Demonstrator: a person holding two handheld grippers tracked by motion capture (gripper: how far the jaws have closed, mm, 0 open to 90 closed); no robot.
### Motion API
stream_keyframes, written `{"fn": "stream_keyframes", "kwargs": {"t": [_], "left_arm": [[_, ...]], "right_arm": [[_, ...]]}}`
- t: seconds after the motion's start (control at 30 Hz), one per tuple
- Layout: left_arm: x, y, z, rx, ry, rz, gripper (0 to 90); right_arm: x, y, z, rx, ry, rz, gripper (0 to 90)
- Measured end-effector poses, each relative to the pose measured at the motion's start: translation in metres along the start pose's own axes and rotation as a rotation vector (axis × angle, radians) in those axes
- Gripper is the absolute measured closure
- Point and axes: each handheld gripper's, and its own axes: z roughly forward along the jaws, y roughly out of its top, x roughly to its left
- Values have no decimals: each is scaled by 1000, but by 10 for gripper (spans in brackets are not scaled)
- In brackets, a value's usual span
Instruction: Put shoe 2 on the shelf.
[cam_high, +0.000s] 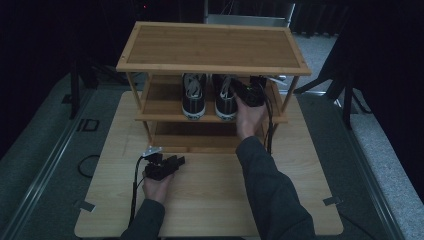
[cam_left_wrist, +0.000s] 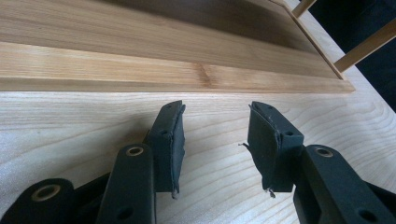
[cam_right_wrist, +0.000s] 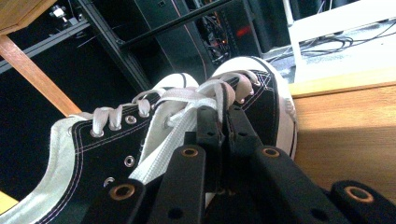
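Two black sneakers with white laces and white soles stand side by side on the middle shelf (cam_high: 160, 107) of a wooden rack (cam_high: 212, 45), the left sneaker (cam_high: 193, 97) beside the right sneaker (cam_high: 225, 100). My right gripper (cam_high: 236, 93) reaches under the top shelf to the right sneaker. In the right gripper view, my right gripper (cam_right_wrist: 224, 116) is shut on the upper of that sneaker (cam_right_wrist: 266, 102) by its laces, with the other sneaker (cam_right_wrist: 102, 149) to the left. My left gripper (cam_high: 178, 160) rests open on the table. It (cam_left_wrist: 217, 109) holds nothing and faces the rack's bottom board (cam_left_wrist: 140, 65).
The rack has three wooden shelves on thin posts and stands at the back of a light wooden table (cam_high: 210, 200). Its bottom shelf (cam_high: 195, 131) is bare. A black cable (cam_high: 134, 190) trails from the left gripper. Dark stands and floor surround the table.
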Motion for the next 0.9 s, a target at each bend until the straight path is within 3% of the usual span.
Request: {"fn": "stream_keyframes", "kwargs": {"t": [0.43, 0.9], "left_arm": [[0, 0, 0, -1, -1, -4, 564], [0, 0, 0, 0, 1, -3, 564]], "right_arm": [[4, 1, 7, -6, -5, -7, 863], [9, -2, 6, -14, 24, 34, 843]]}}
